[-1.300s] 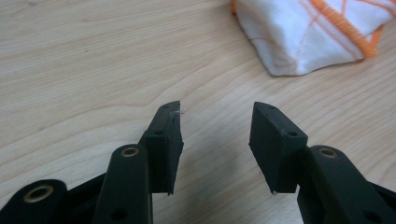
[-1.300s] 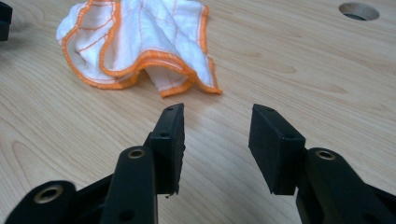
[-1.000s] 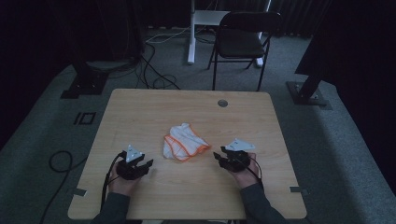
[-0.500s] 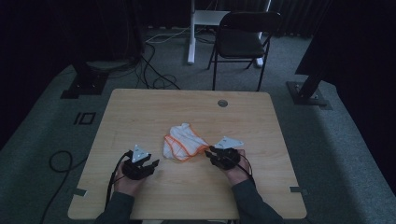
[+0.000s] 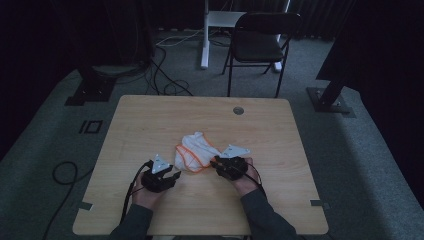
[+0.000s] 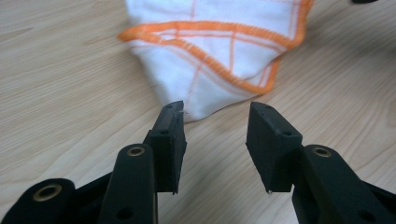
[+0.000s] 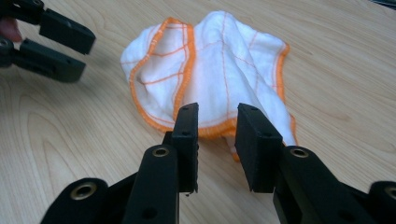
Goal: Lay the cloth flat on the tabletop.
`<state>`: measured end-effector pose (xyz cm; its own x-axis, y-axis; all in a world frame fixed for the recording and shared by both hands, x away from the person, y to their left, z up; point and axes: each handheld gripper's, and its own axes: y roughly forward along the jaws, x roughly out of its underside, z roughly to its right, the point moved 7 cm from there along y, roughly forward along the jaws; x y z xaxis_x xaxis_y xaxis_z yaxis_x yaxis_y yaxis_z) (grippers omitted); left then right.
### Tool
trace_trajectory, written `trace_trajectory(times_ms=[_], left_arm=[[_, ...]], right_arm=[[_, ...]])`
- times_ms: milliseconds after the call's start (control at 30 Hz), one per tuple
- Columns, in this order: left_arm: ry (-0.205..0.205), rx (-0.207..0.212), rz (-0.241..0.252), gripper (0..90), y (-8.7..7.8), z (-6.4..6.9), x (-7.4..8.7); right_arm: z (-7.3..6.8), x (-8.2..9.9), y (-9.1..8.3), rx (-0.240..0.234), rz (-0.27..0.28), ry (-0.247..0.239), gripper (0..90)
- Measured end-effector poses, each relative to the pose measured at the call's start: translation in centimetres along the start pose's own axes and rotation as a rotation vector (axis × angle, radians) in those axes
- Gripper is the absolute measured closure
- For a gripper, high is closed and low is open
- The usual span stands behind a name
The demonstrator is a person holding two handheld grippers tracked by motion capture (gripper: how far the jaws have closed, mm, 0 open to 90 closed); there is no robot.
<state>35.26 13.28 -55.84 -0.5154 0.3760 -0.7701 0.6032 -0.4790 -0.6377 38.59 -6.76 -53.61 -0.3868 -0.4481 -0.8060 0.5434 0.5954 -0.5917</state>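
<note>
A crumpled white cloth with orange edging lies on the wooden table, roughly midway between its left and right edges and a little nearer the person's edge than the far one. The left gripper sits just off the cloth's near-left corner; in the left gripper view its jaws stand wide apart, with the cloth's pointed near corner just ahead of the gap, its tip beside the left jaw, and nothing pinched between them. These jaws have just been closing a little. The right gripper is at the cloth's near-right hem. In the right gripper view its jaws stand narrowly apart with the orange hem showing in the gap; whether the pads press on it I cannot tell. These jaws narrowed within the last second.

Against a second ago, both grippers have drawn inward from either side of the cloth, the right one from well clear of it to its hem. The cloth lies where it did.
</note>
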Motion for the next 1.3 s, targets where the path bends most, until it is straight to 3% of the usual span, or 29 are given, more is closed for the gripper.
trace_trajectory(times_ms=[167, 333, 833, 1033, 1167, 1300], left_arm=[[0.02, 0.007, -0.008, 56.9, 0.7, 1.0, -0.6], [0.051, -0.023, -0.024, 56.3, 1.6, 1.6, -0.8], [0.001, -0.081, -0.053, 57.0, 3.9, 0.9, -1.0], [0.011, -0.116, -0.065, 70.8, 4.6, 0.9, -1.1], [0.018, -0.113, -0.068, 83.5, 4.6, 0.8, -1.2], [0.023, -0.102, -0.063, 87.1, 4.0, 0.8, -1.1]], right_arm=[[-0.4, -0.2, 0.8, -0.017, -0.014, -0.015, 70.2], [-0.8, -0.4, 1.4, -0.03, -0.02, -0.035, 70.9], [-1.5, -0.1, 2.6, -0.057, -0.053, -0.07, 72.9], [-1.8, 0.5, 3.6, -0.066, -0.085, -0.081, 70.3], [-1.8, 0.7, 4.4, -0.063, -0.105, -0.093, 69.8], [-1.8, 1.0, 4.9, -0.06, -0.129, -0.116, 83.0]])
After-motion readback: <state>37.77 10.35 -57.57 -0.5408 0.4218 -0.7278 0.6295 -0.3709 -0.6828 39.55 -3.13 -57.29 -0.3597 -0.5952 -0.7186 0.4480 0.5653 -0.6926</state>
